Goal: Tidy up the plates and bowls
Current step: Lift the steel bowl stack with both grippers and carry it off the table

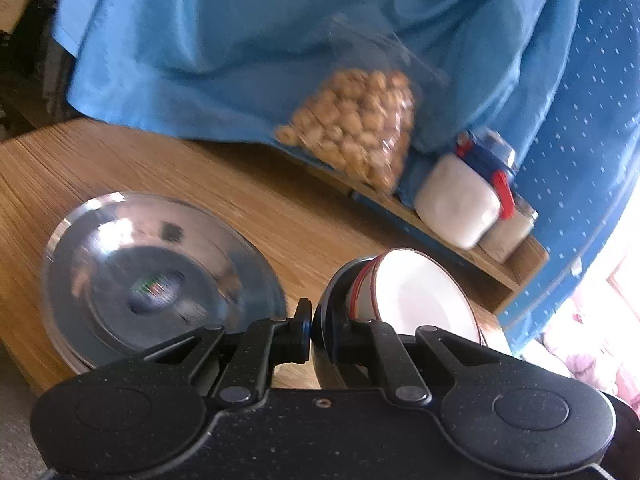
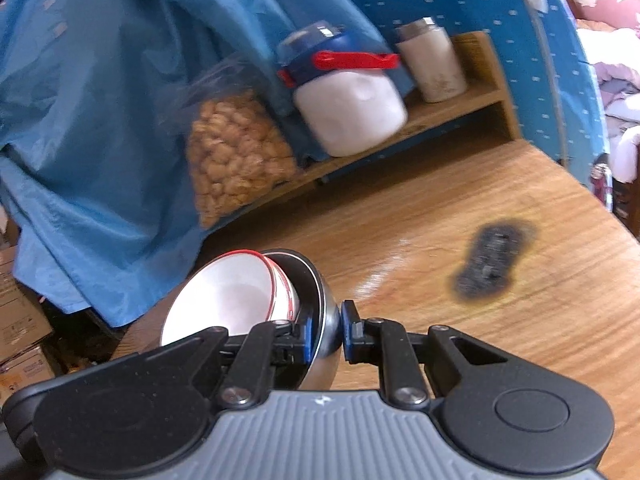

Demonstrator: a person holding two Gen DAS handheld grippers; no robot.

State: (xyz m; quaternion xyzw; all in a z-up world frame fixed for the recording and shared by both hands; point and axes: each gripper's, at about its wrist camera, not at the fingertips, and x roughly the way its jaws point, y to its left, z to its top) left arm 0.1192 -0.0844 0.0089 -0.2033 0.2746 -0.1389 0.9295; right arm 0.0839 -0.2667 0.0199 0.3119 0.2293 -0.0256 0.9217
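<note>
A steel bowl (image 1: 326,320) holds white bowls with red rims (image 1: 416,292) nested inside it. My left gripper (image 1: 326,334) is shut on the steel bowl's left wall. My right gripper (image 2: 326,334) is shut on the opposite wall of the same steel bowl (image 2: 330,320), with the white bowls (image 2: 228,296) to its left. The stack is tilted above the wooden table (image 1: 260,208). A stack of steel plates (image 1: 156,276) lies on the table to the left in the left wrist view.
A low wooden shelf (image 2: 452,108) at the back holds a bag of round snacks (image 2: 232,156), a white jar with a blue lid and red clip (image 2: 348,108) and a white cup (image 2: 434,64). Blue cloth (image 1: 240,40) hangs behind. A dark burn mark (image 2: 492,266) is on the table.
</note>
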